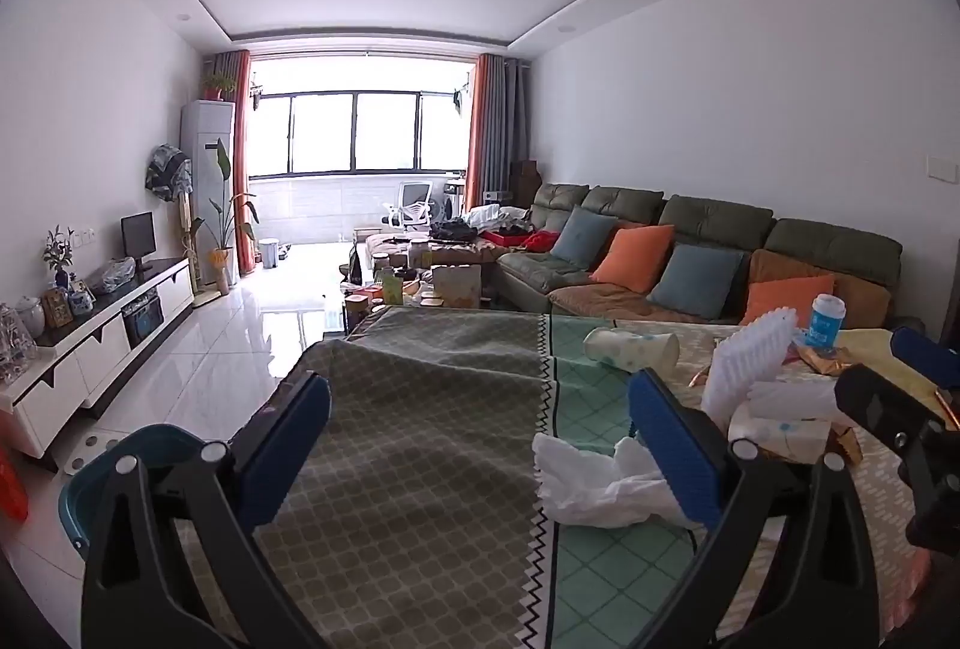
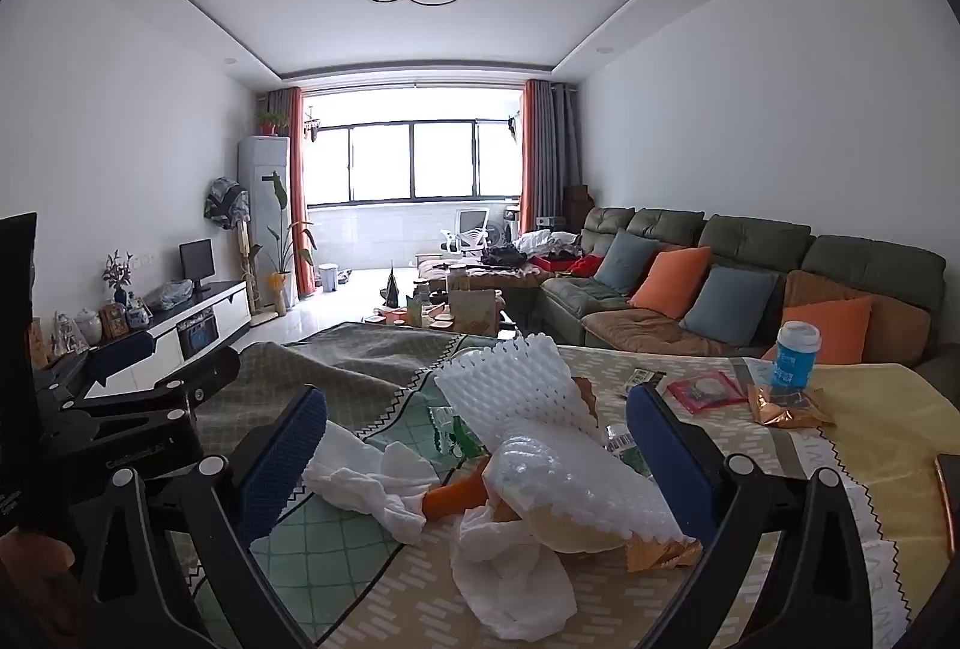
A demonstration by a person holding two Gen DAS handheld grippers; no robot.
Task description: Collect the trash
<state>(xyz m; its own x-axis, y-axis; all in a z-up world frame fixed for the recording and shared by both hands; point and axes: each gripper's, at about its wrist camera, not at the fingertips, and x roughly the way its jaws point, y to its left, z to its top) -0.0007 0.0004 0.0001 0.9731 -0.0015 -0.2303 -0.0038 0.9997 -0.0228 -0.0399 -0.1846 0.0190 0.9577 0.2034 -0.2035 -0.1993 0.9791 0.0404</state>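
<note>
I hold my left gripper (image 1: pixel 480 421) spread wide over the patterned tablecloth (image 1: pixel 420 469), nothing between its pads. My right gripper (image 2: pixel 477 445) is spread wide too, gripping nothing, its pads on either side of the trash pile: white foam netting (image 2: pixel 516 385), crumpled tissues (image 2: pixel 372 481) and gold wrappers (image 2: pixel 660 553). A blue-labelled bottle (image 2: pixel 795 355) stands near the table's far right edge.

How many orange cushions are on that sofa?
3. One orange cushion sits mid-sofa between the two blue-grey ones, a second is at the near end behind the blue cup, and a third peeks out further back. Others may be hidden.
</note>
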